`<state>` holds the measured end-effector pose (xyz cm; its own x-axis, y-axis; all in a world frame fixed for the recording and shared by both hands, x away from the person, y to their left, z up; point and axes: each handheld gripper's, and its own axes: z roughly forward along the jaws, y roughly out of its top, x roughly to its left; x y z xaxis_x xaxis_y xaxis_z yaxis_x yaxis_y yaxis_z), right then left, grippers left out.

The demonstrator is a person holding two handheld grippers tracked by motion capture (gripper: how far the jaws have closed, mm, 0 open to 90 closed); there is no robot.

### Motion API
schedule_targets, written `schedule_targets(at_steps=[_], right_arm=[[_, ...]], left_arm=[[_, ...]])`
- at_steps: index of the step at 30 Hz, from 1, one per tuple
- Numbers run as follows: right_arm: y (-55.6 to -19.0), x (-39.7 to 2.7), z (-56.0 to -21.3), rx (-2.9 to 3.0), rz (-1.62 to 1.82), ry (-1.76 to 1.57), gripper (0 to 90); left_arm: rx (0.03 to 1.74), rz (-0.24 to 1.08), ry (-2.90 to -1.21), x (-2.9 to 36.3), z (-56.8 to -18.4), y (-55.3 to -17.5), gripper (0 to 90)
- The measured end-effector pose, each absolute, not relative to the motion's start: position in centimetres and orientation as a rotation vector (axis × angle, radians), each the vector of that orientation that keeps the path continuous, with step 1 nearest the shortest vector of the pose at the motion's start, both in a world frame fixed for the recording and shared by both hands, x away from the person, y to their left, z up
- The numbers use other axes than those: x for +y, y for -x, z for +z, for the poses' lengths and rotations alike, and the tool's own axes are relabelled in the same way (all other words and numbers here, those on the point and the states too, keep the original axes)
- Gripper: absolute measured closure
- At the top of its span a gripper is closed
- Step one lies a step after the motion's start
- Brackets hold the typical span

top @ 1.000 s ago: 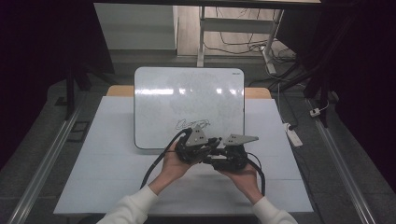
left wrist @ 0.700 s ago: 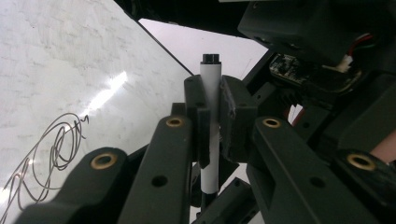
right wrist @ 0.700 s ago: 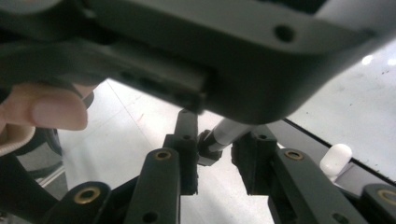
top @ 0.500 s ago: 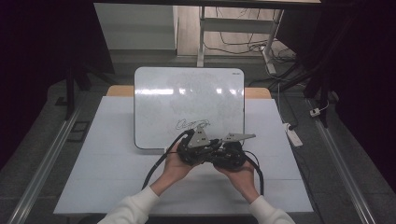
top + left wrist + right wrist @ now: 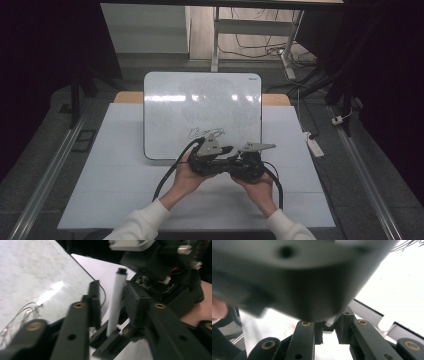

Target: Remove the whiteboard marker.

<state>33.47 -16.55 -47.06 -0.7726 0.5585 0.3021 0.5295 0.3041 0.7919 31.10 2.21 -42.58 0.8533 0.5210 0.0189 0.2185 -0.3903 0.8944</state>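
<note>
the whiteboard (image 5: 202, 112) lies flat on the bench (image 5: 120, 175), and everything here sits off its near edge. just in front of that edge, over the bench's white cover, both hands hold their tools tip to tip: the left gripper (image 5: 207, 160) and the right gripper (image 5: 245, 165) meet nose to nose, touching or nearly so.

between them is a white marker (image 5: 115, 302), a slim white barrel with a black end. in the left gripper view it stands upright between that gripper's own black jaws, which have just been opening; a gap shows on both sides of the barrel, so they are slack around it and not pressing. the right gripper's jaws have just been closing and now stand near together; in the right gripper view a bit of white shows at their tips, but whether they pinch the marker i cannot tell.

a scribble (image 5: 206, 132) of dark ink sits on the whiteboard near its front edge, just beyond the two grippers.
</note>
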Motion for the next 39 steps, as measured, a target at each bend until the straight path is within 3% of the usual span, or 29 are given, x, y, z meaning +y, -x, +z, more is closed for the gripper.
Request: schedule_targets(at_steps=[4,11,30,39], right_arm=[[-33.5,-16.9,-46.8,2.49,1.518,-1.049,78.1],[-33.6,-18.0,-46.2,2.431,1.552,-1.021,78.2],[-33.9,-20.1,-45.3,2.32,1.649,-0.949,78.3],[-34.2,-20.3,-45.5,2.298,1.666,-0.913,78.3]], left_arm=[[0.611,0.377,-1.96,4.3,-42.4,-30.9,48.9],[0.739,0.385,-1.949,9.6,-43.0,-30.1,40.2],[1.011,0.376,-1.945,19.8,-48.8,-24.9,37.7],[1.085,0.378,-1.942,21.9,-50.6,-24.2,37.4]])
